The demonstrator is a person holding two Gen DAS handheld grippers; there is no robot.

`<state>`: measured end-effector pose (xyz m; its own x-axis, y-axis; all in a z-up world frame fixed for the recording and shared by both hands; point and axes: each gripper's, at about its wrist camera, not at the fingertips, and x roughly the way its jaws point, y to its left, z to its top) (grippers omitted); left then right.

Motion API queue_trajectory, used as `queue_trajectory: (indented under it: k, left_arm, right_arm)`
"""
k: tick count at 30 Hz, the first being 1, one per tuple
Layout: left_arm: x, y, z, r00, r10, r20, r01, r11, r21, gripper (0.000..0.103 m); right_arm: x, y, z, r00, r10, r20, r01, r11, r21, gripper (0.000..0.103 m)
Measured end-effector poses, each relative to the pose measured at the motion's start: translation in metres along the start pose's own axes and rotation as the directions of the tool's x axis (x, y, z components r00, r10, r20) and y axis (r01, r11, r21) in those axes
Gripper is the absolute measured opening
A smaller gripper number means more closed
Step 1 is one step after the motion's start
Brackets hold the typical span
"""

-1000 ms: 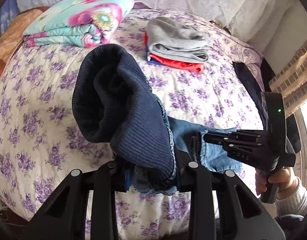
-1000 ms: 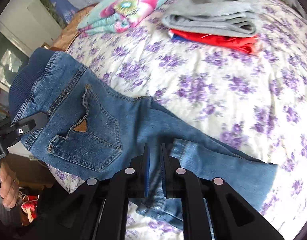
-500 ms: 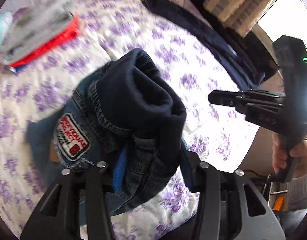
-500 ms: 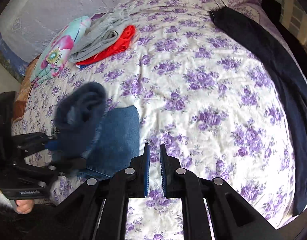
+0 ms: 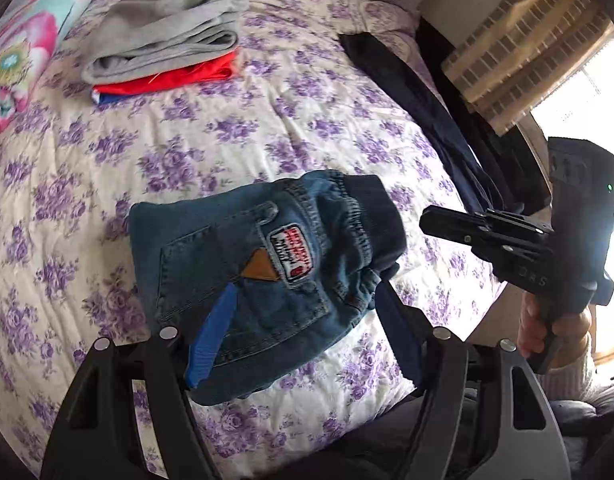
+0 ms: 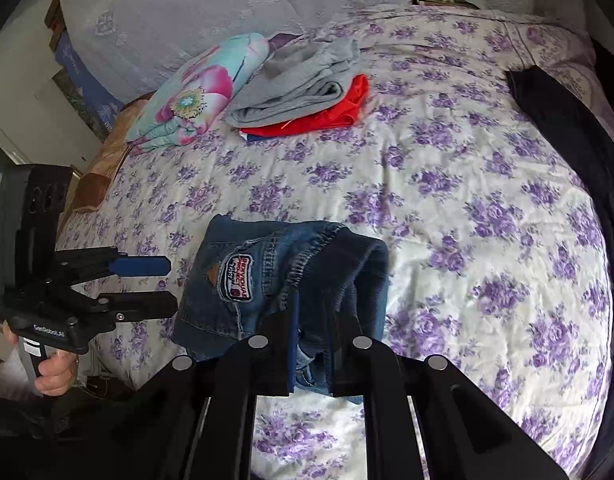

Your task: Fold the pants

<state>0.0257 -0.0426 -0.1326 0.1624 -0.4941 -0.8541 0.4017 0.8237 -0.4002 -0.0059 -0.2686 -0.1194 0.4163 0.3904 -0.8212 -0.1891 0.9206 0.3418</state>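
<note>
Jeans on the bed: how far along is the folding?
Mostly done: the jeans lie in a compact folded bundle on the bedspread, patch up. In hand: nothing; the left gripper is open at the bundle, and the right gripper hovers near the waistband. Left, probably: tidying, perhaps moving it to the folded stack.

Folded pants [image 6: 267,280] on bed [image 6: 447,200], near edge. Stacked clothes [image 6: 303,92] behind; pillow [image 6: 199,96] left of stack; dark garment [image 6: 555,120] far right.
</note>
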Motion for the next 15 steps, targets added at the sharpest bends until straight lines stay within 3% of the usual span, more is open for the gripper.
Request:
queue_trajectory:
  k: [2,4,7,9,11,13,15]
  left_arm:
    - [0.012,0.003,0.0,1.0,-0.028,-0.013,0.028,0.999,-0.02,0.069]
    - [0.033,0.0,-0.002,1.0,0.003,-0.03,-0.003,1.0,-0.014,0.069]
    - [0.083,0.005,-0.015,0.992,0.028,-0.124,-0.03,0.999,-0.013,0.069]
    - [0.089,-0.004,-0.021,0.987,0.105,-0.12,-0.1,0.994,0.052,0.069]
    - [0.073,-0.015,-0.024,0.988,0.103,-0.118,-0.095,0.993,0.073,0.069]
    - [0.045,-0.018,-0.033,0.993,0.104,-0.053,-0.1,0.992,0.082,0.069]
    - [0.021,-0.013,-0.045,0.996,0.084,-0.01,-0.083,0.995,0.053,0.069]
  right_arm:
    - [0.014,0.007,0.004,0.999,-0.001,-0.037,0.001,1.0,-0.019,0.012]
    - [0.036,0.004,-0.001,0.994,-0.028,-0.101,0.028,1.0,-0.004,0.012]
    - [0.082,-0.016,-0.023,0.962,-0.108,-0.251,0.119,0.993,0.028,0.013]
    - [0.081,-0.01,-0.019,0.959,-0.118,-0.257,0.12,0.993,-0.01,0.013]
    - [0.07,0.005,-0.004,0.954,-0.136,-0.266,0.117,0.989,-0.087,0.017]
    - [0.052,0.021,0.02,0.97,-0.123,-0.212,0.093,0.985,-0.146,0.025]
    - [0.044,0.043,0.045,0.985,-0.084,-0.15,0.051,0.977,-0.207,0.049]
